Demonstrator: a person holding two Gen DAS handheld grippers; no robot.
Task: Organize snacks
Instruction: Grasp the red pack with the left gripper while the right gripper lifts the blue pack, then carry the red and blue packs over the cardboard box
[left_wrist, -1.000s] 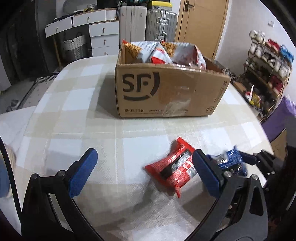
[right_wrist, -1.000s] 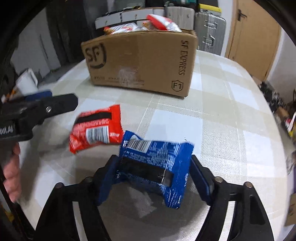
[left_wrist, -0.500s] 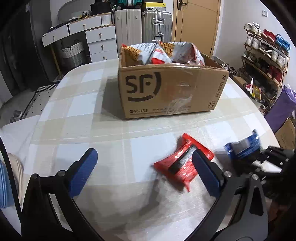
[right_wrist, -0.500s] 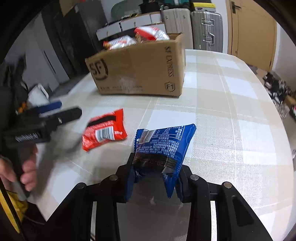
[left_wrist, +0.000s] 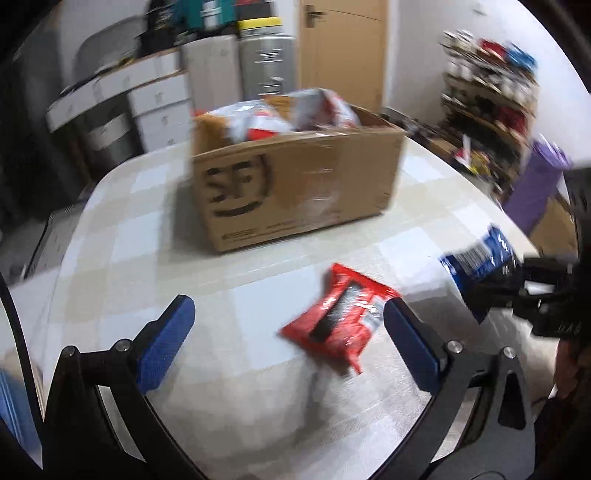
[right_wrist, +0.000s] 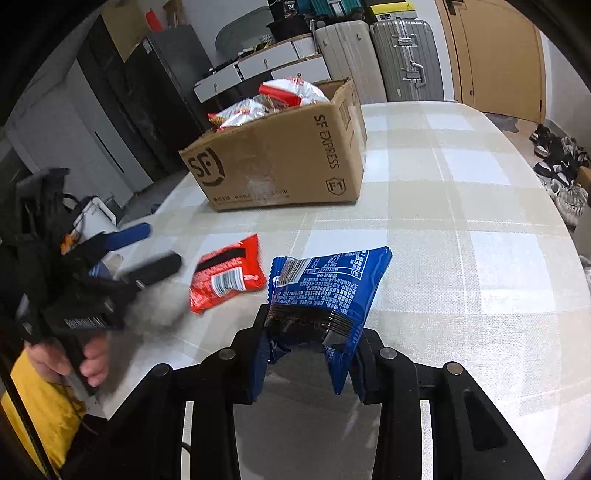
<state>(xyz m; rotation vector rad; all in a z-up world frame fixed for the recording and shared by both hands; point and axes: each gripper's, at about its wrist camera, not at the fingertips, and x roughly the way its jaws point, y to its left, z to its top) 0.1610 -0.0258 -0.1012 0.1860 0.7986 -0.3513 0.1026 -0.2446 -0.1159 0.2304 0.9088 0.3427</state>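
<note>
Shoe rack (left_wrist: 491, 85) and box print (left_wrist: 236, 184) motion-blurred.

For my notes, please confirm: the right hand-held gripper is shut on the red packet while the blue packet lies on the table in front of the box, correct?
The colours are swapped. In the right wrist view the right hand-held gripper is shut on the blue packet, while the red packet lies on the table in front of the box.

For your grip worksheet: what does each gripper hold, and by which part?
Right gripper pinches the blue snack packet at its near end. Left gripper: open, nothing held.
</note>
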